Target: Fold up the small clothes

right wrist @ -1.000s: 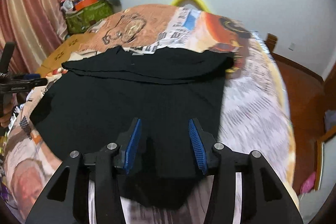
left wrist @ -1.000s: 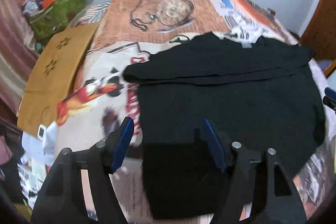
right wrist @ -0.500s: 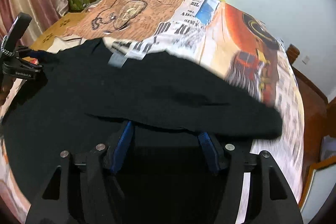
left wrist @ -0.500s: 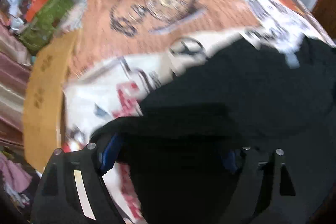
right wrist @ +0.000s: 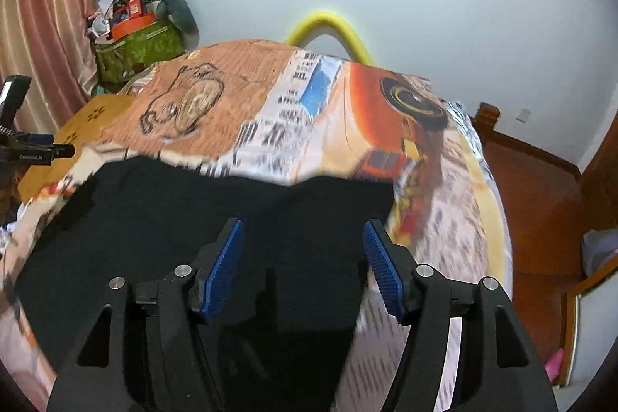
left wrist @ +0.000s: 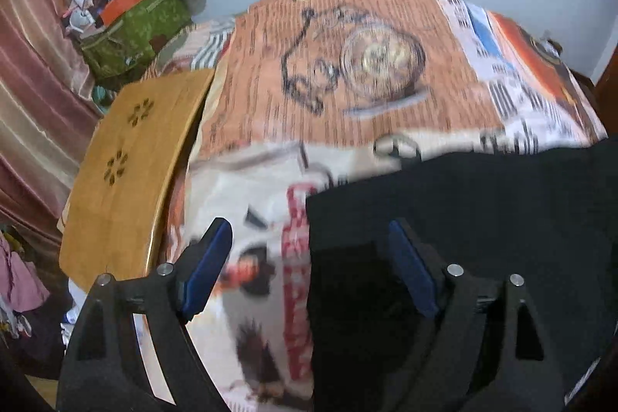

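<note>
Black garment (right wrist: pixel 185 219) lies flat on printed bedspread (right wrist: pixel 270 95). Left gripper (left wrist: pixel 309 257) and right gripper (right wrist: pixel 303 257) both wide apart, holding nothing, above its edges.

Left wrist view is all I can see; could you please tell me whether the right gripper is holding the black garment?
Observer: No, the right gripper is open, with its blue pads wide apart and gripping nothing. The black garment lies below it.
Operator: Thank you. Does the garment's right edge reach the side of the bed?
Observer: No, a strip of the printed bedspread shows uncovered beyond that edge.
</note>
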`<control>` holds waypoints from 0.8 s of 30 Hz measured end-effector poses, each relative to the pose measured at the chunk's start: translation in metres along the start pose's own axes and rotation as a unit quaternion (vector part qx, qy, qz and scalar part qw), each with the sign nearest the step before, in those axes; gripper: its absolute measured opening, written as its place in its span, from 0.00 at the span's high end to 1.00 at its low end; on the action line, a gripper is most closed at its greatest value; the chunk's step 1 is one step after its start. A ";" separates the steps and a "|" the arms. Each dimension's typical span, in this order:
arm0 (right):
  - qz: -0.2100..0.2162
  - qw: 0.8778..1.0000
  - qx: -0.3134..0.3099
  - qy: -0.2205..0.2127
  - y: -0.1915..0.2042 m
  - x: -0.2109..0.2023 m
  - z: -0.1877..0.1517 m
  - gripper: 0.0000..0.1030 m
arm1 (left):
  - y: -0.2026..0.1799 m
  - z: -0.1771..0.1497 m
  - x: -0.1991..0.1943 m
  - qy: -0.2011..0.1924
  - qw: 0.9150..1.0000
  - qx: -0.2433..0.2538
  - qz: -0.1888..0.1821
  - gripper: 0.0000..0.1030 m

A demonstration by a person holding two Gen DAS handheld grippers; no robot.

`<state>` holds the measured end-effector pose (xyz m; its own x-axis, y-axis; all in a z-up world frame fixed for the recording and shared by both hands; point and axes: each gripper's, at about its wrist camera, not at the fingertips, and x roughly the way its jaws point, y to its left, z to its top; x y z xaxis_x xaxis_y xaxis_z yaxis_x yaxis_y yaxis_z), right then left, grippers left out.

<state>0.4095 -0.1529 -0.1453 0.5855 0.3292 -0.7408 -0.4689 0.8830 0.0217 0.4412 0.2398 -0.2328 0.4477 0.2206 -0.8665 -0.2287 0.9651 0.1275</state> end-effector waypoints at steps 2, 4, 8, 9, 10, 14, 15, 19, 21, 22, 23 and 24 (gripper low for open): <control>-0.001 1.000 -0.003 0.008 0.000 -0.015 -0.019 0.37 | 0.003 -0.019 -0.001 0.015 1.000 0.003 -0.004 0.19; -0.002 1.000 0.000 0.015 0.000 -0.026 -0.033 0.34 | 0.005 -0.041 -0.006 0.022 1.000 0.003 -0.009 0.19; 0.019 0.999 0.029 0.041 -0.002 -0.042 -0.069 0.34 | 0.007 -0.082 -0.010 0.036 0.999 0.004 -0.017 0.19; 0.025 0.998 0.039 0.053 -0.001 -0.045 -0.082 0.34 | 0.007 -0.096 -0.011 0.043 0.999 0.005 -0.020 0.19; 0.029 0.997 0.048 0.059 -0.001 -0.046 -0.090 0.34 | 0.007 -0.106 -0.011 0.049 0.999 0.006 -0.022 0.19; 0.053 0.992 0.083 0.081 0.005 -0.045 -0.117 0.34 | 0.008 -0.141 -0.015 0.060 0.998 0.003 -0.029 0.15; 0.057 0.990 0.093 0.087 0.006 -0.044 -0.124 0.34 | 0.010 -0.149 -0.017 0.060 0.998 -0.002 -0.034 0.14; 0.081 0.984 0.120 0.105 0.012 -0.034 -0.138 0.36 | 0.020 -0.168 -0.025 0.065 0.996 -0.028 -0.052 0.13; 0.088 0.983 0.124 0.102 0.013 -0.032 -0.135 0.54 | 0.026 -0.175 -0.029 0.067 0.996 -0.040 -0.052 0.12; 0.095 0.981 0.129 0.106 0.012 -0.029 -0.133 0.61 | 0.028 -0.176 -0.030 0.067 0.995 -0.044 -0.051 0.12; 0.097 0.981 0.131 0.108 0.014 -0.029 -0.133 0.74 | 0.031 -0.177 -0.032 0.068 0.995 -0.051 -0.049 0.13; 0.101 0.980 0.131 0.109 0.014 -0.028 -0.132 0.80 | 0.034 -0.177 -0.034 0.068 0.995 -0.056 -0.047 0.13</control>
<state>0.2996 -0.1939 -0.2131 0.3295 0.4524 -0.8287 -0.3580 0.8720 0.3337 0.2651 0.2400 -0.2845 0.3528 0.1018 -0.9301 -0.2903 0.9569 -0.0054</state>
